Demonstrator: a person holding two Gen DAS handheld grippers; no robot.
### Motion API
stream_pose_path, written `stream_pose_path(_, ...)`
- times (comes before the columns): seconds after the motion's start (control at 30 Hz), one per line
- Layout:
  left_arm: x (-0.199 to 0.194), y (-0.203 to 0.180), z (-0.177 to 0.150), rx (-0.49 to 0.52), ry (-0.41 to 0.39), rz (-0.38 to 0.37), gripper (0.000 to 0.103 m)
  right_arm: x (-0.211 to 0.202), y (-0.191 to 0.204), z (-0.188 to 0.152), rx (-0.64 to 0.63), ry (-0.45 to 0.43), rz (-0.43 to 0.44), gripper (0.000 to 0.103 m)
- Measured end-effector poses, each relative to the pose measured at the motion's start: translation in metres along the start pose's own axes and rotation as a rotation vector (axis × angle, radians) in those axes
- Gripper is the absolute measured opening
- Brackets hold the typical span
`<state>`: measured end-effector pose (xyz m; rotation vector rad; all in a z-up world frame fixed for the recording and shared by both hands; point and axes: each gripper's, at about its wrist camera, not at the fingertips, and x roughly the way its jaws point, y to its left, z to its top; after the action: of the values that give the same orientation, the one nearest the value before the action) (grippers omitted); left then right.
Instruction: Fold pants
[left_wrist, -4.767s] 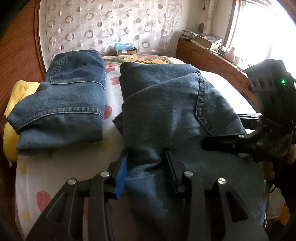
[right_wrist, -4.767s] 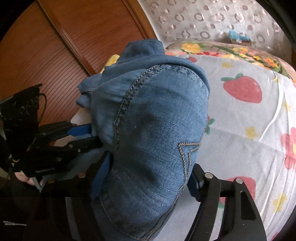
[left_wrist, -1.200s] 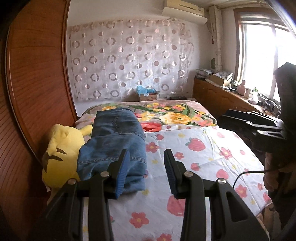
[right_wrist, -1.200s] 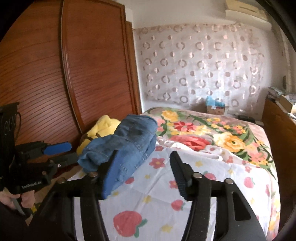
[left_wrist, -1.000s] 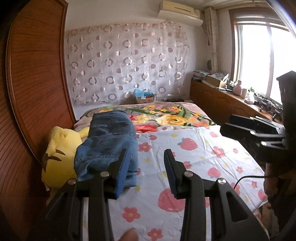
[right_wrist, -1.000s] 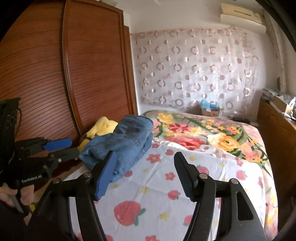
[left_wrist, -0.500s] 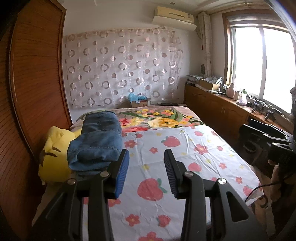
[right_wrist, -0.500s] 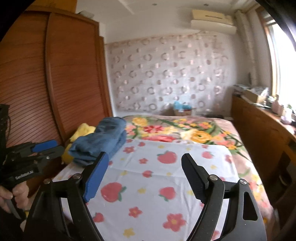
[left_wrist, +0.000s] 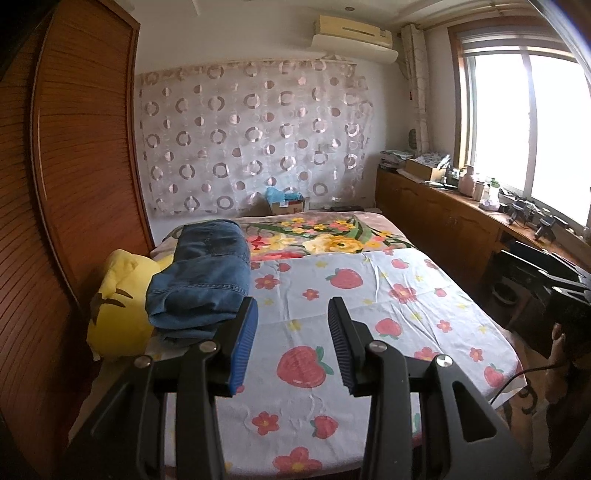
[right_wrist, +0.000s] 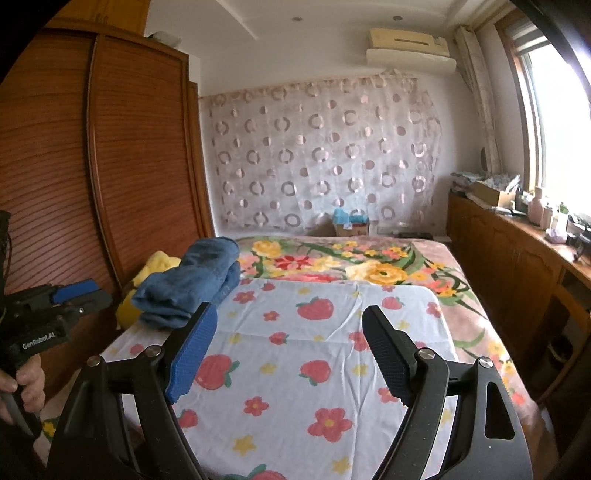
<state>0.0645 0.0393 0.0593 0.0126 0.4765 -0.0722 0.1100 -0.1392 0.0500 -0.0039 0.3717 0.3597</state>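
Both my grippers, left (left_wrist: 291, 332) and right (right_wrist: 290, 343), hang spread apart and hold nothing above the strawberry sheet (left_wrist: 354, 295). Farther off, the folded pants (left_wrist: 207, 273) lie stacked at the bed's left edge, resting against the yellow plush (left_wrist: 118, 314).

Folded blue denim pants (left_wrist: 207, 273) lie stacked, apparently two pairs, at the bed's left edge.
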Motion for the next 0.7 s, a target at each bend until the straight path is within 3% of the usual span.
stream_pose_path(0.7, -0.0023, -0.002, 0.0003, -0.004, 0.002, -0.002, 0.04, -0.0022, 0.0002, -0.0034, 0.001, 0.001, -0.011, 0.083)
